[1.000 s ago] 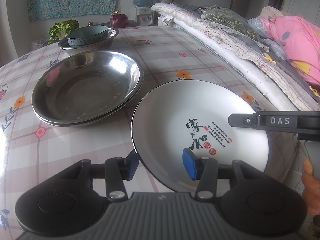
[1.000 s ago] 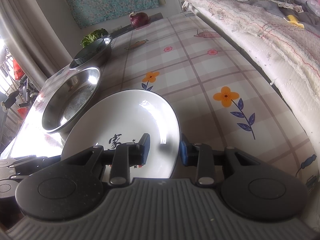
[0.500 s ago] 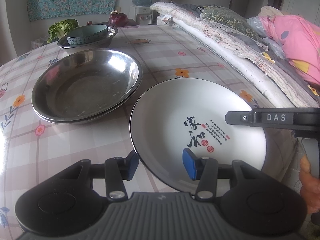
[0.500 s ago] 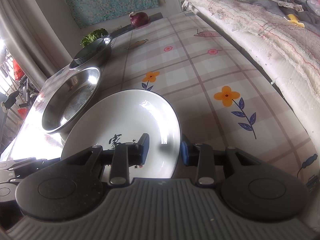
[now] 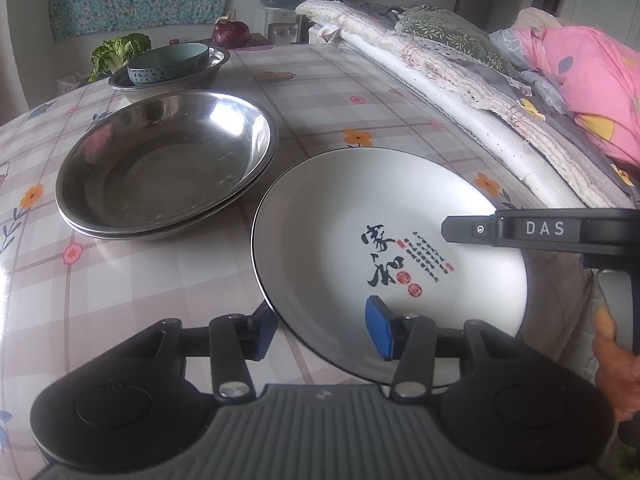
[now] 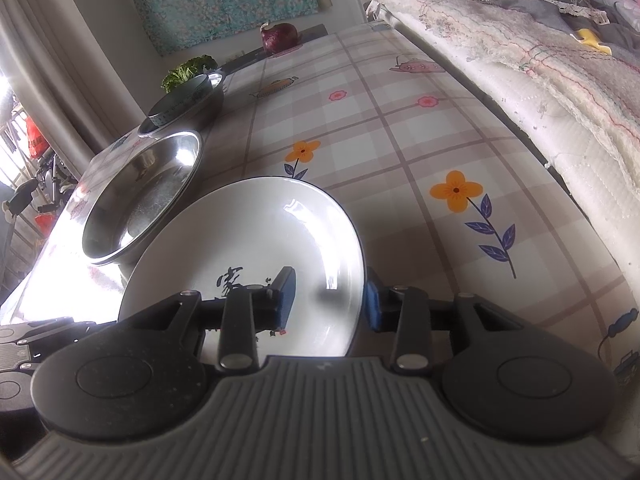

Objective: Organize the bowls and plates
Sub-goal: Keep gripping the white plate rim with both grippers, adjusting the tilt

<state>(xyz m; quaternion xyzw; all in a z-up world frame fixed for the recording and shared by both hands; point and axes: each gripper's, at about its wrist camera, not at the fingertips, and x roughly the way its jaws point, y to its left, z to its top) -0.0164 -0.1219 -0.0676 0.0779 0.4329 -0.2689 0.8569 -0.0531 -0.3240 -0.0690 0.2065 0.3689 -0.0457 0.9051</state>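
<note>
Left tongs point(image 5: 320, 326) sit spread, our one blue pad under the white plate's point(image 5: 360, 220) near rim and the other over its face, neither pressing. That plate lies near the table's point(image 5: 140, 280) front edge, just beside the stacked steel bowls point(image 5: 160, 164); a small blue bowl point(image 5: 168, 64) sits in another steel bowl toward the far edge. Black brush characters and red seals mark the plate, and the right tongs' arm reads "DAS".

From the right view, our right tongs point(image 6: 330, 298) straddle the plate's point(image 6: 260, 232) right rim, jaws opening, pads seemingly clear of it. Both hands are equally close; the steel stack lies beyond, to the left.
</note>
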